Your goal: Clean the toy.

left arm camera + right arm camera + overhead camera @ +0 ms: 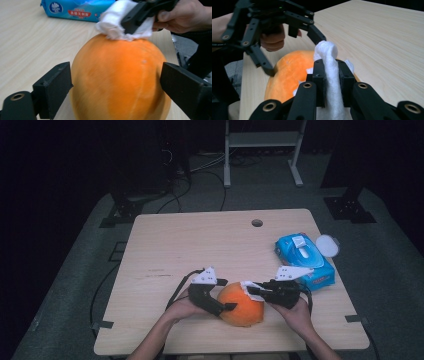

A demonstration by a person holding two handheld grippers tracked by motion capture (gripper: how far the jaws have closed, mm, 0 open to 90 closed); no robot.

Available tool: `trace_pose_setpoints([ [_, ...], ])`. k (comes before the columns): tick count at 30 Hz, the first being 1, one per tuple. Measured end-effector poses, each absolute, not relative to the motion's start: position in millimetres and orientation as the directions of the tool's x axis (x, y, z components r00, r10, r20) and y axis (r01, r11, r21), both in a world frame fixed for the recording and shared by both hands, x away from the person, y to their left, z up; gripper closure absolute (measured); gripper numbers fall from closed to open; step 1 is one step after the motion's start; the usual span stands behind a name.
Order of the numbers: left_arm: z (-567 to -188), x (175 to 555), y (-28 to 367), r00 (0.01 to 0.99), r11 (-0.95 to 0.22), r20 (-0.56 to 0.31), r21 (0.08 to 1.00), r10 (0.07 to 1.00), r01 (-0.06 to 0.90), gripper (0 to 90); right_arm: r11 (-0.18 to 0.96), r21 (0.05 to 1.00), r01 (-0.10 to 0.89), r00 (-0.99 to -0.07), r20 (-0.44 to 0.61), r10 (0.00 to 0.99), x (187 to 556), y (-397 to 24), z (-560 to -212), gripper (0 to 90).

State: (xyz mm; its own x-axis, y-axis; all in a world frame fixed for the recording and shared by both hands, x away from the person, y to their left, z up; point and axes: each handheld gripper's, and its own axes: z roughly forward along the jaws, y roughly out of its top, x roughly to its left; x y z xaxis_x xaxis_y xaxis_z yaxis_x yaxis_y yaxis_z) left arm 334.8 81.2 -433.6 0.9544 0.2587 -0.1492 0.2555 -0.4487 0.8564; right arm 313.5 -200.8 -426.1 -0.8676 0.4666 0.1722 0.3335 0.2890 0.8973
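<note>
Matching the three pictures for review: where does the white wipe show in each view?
High view: the white wipe sits on top of the orange melon, at the tip of the right gripper.
Left gripper view: top centre, pressed on the melon.
Right gripper view: centre, pinched between the jaws.
Shared landmark: the orange melon.

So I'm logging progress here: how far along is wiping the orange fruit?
Done: a wipe is out of the blue pack and clamped in the right gripper. In hand: that wipe presses on top of the orange fruit, while the left gripper straddles it with jaws open, not touching its sides. Left: the fruit's sides; how clean they are I can't tell.
</note>
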Motion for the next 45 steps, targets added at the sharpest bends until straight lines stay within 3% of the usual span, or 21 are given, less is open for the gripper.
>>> trace_pose_setpoints([
  [12, -445, 340, 79, 0.931, -0.459, -0.286, 0.811, 0.229, 0.362, 6.9, 0.309, 0.900, 0.306, -0.882, 0.147, 0.448, 294, -208, -426, 78.4],
  [14, -445, 338, 79, 0.931, -0.458, -0.291, 0.812, 0.219, 0.362, 14.5, 0.305, 0.899, 0.313, -0.881, 0.154, 0.447, 294, -207, -426, 78.3],
  [16, -443, 338, 81, 0.935, -0.448, -0.282, 0.822, 0.216, 0.351, 27.9, 0.300, 0.900, 0.317, -0.878, 0.159, 0.452, 294, -208, -425, 78.3],
  [18, -439, 336, 82, 0.949, -0.427, -0.234, 0.852, 0.210, 0.304, 35.0, 0.297, 0.901, 0.317, -0.876, 0.158, 0.457, 294, -208, -423, 78.4],
  [19, -430, 332, 81, 0.965, -0.388, -0.149, 0.894, 0.214, 0.224, 37.0, 0.287, 0.908, 0.304, -0.874, 0.146, 0.463, 293, -209, -417, 78.5],
  [20, -430, 332, 81, 0.965, -0.388, -0.149, 0.894, 0.214, 0.224, 37.8, 0.287, 0.908, 0.304, -0.874, 0.146, 0.463, 293, -209, -417, 78.5],
  [21, -420, 328, 82, 0.974, -0.361, -0.045, 0.924, 0.222, 0.125, 38.1, 0.281, 0.919, 0.277, -0.876, 0.121, 0.468, 291, -209, -407, 78.5],
  [22, -420, 328, 82, 0.974, -0.361, -0.045, 0.924, 0.222, 0.125, 38.1, 0.274, 0.927, 0.256, -0.876, 0.102, 0.472, 291, -210, -402, 78.5],
  [23, -413, 326, 83, 0.968, -0.318, 0.050, 0.948, 0.246, 0.031, 38.5, 0.260, 0.936, 0.237, -0.876, 0.090, 0.474, 292, -210, -396, 78.5],
  [24, -413, 326, 83, 0.968, -0.318, 0.050, 0.948, 0.246, 0.031, 38.8, 0.260, 0.936, 0.237, -0.876, 0.090, 0.474, 292, -210, -396, 78.5],
  [26, -412, 322, 82, 0.945, -0.311, 0.169, 0.947, 0.279, -0.077, 38.8, 0.236, 0.948, 0.216, -0.875, 0.081, 0.478, 297, -211, -386, 78.5],
  [28, -415, 325, 83, 0.938, -0.319, 0.191, 0.943, 0.290, -0.093, 38.6, 0.246, 0.949, 0.198, -0.872, 0.056, 0.487, 307, -206, -383, 78.6],
  [32, -435, 332, 85, 0.944, -0.389, 0.184, 0.919, 0.272, -0.067, 37.5, 0.272, 0.936, 0.224, -0.867, 0.064, 0.494, 319, -200, -396, 78.6],
  [34, -440, 333, 86, 0.951, -0.406, 0.165, 0.913, 0.263, -0.046, 31.0, 0.296, 0.923, 0.248, -0.871, 0.078, 0.485, 323, -195, -409, 78.8],
  [36, -437, 339, 89, 0.959, -0.407, 0.083, 0.913, 0.272, 0.036, 20.9, 0.297, 0.919, 0.258, -0.876, 0.093, 0.473, 322, -192, -418, 79.0],
  [40, -434, 343, 93, 0.959, -0.379, -0.005, 0.918, 0.285, 0.117, 11.4, 0.311, 0.915, 0.257, -0.879, 0.088, 0.469, 320, -192, -417, 79.0],
  [41, -435, 346, 94, 0.954, -0.382, -0.061, 0.908, 0.295, 0.176, 9.4, 0.312, 0.915, 0.256, -0.881, 0.089, 0.465, 317, -193, -419, 79.1],
  [45, -441, 349, 92, 0.941, -0.380, -0.153, 0.886, 0.300, 0.266, 10.0, 0.318, 0.914, 0.253, -0.884, 0.085, 0.461, 311, -196, -421, 79.1],
])
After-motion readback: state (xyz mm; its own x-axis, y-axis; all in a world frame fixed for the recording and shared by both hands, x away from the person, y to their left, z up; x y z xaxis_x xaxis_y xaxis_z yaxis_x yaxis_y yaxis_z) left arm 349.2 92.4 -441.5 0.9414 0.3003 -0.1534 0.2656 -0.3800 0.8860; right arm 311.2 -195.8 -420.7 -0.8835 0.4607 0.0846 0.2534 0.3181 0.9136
